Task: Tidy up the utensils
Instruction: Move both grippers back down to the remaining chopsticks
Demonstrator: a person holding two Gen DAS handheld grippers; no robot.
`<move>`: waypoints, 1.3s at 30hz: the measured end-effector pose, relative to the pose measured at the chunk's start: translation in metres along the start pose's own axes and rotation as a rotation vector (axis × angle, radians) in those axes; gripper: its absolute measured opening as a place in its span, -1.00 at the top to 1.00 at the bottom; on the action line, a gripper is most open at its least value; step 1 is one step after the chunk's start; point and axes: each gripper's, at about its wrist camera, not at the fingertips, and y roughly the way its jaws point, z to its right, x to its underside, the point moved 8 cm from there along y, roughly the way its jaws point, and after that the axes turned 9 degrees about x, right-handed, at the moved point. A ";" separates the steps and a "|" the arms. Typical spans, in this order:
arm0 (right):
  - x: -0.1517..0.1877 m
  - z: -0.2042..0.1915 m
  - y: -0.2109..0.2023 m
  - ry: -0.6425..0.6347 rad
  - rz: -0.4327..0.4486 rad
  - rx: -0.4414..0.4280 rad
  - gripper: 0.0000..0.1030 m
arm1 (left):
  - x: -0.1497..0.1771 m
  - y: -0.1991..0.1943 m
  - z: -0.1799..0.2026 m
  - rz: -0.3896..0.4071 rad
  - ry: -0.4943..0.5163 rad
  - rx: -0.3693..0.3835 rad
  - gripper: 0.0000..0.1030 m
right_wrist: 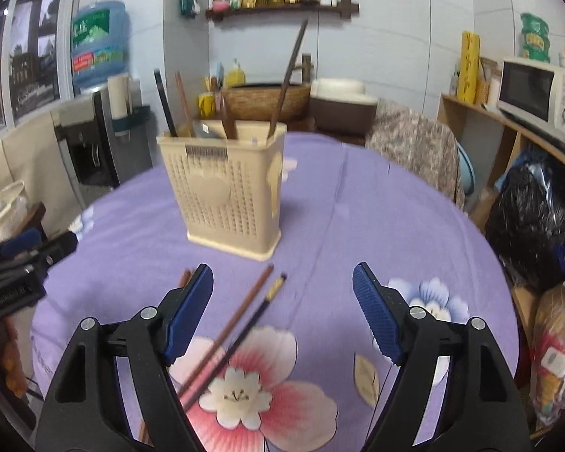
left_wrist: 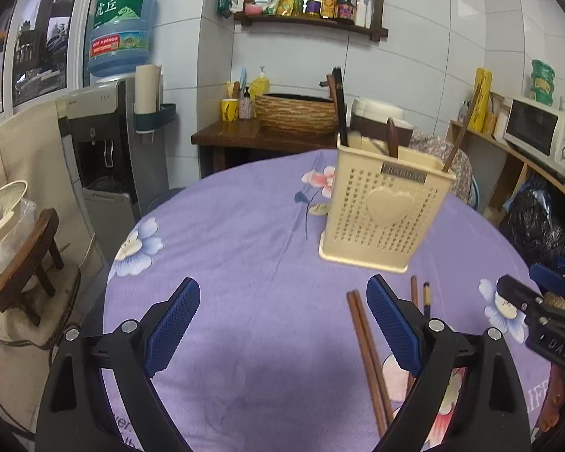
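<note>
- Both my grippers, left gripper (left_wrist: 282, 324) and right gripper (right_wrist: 282, 312), tilt down over the table (left_wrist: 226, 226), jaws apart, empty.
- Chopsticks (right_wrist: 226, 335) lie near the holder (right_wrist: 226, 184), long axes pointing at it.

One holder (left_wrist: 384, 211), four loose chopsticks (right_wrist: 241, 316) on table

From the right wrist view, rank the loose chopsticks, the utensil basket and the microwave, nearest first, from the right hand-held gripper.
1. Loose chopsticks: on the cloth between the right hand-held gripper fingers, left of middle.
2. Utensil basket: upright beyond them, mid-table.
3. Microwave: on the far right shelf.
</note>
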 end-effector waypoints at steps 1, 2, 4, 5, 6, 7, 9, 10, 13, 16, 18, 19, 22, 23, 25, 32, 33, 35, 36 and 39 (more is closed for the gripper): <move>0.008 -0.001 0.003 -0.003 -0.016 0.007 -0.49 | 0.005 0.001 -0.001 -0.012 0.002 -0.005 -0.73; 0.015 -0.001 0.005 0.001 -0.027 0.010 -0.49 | 0.010 0.002 -0.001 -0.019 0.002 -0.010 -0.73; 0.027 -0.001 0.010 0.009 -0.050 0.013 -0.49 | 0.019 0.003 -0.004 -0.035 -0.006 -0.014 -0.73; 0.032 -0.001 0.012 0.010 -0.063 0.015 -0.49 | 0.022 0.003 -0.005 -0.038 -0.011 -0.013 -0.73; 0.039 0.000 0.015 0.013 -0.082 0.022 -0.49 | 0.025 0.003 -0.006 -0.043 -0.016 -0.016 -0.73; 0.042 0.000 0.017 0.014 -0.091 0.026 -0.49 | 0.029 0.004 -0.007 -0.048 -0.014 -0.023 -0.73; 0.051 0.002 0.021 0.017 -0.116 0.031 -0.49 | 0.035 0.004 -0.009 -0.056 -0.004 -0.038 -0.73; 0.055 0.001 0.022 0.013 -0.127 0.034 -0.49 | 0.038 0.004 -0.009 -0.060 -0.003 -0.043 -0.73; 0.065 -0.001 0.024 -0.010 -0.150 0.058 -0.49 | 0.046 0.008 -0.013 -0.081 0.002 -0.051 -0.73; 0.072 -0.006 0.027 -0.024 -0.174 0.053 -0.49 | 0.051 0.012 -0.015 -0.096 0.004 -0.059 -0.73; 0.073 -0.012 0.029 -0.033 -0.184 0.047 -0.49 | 0.051 0.012 -0.015 -0.097 0.001 -0.053 -0.73; 0.073 -0.016 0.030 -0.037 -0.190 0.041 -0.49 | 0.050 0.011 -0.014 -0.095 0.002 -0.052 -0.73; 0.074 -0.029 0.034 -0.048 -0.210 0.019 -0.49 | 0.050 0.010 -0.013 -0.091 0.007 -0.049 -0.73; 0.075 -0.034 0.036 -0.056 -0.220 0.011 -0.49 | 0.050 0.010 -0.012 -0.092 0.009 -0.048 -0.73; 0.077 -0.042 0.039 -0.071 -0.235 0.009 -0.49 | 0.051 0.011 -0.011 -0.095 0.016 -0.049 -0.73; 0.085 -0.053 0.051 -0.101 -0.316 0.038 -0.49 | 0.056 0.014 -0.009 -0.111 0.017 -0.042 -0.73; 0.085 -0.054 0.051 -0.105 -0.321 0.041 -0.49 | 0.057 0.014 -0.008 -0.113 0.016 -0.038 -0.73; 0.085 -0.054 0.052 -0.123 -0.330 0.043 -0.49 | 0.058 0.015 -0.006 -0.117 0.020 -0.034 -0.73; 0.086 -0.052 0.051 -0.136 -0.336 0.041 -0.49 | 0.058 0.016 -0.006 -0.118 0.023 -0.033 -0.73; 0.088 -0.037 0.049 -0.156 -0.350 0.069 -0.49 | 0.059 0.015 -0.003 -0.124 0.029 -0.026 -0.73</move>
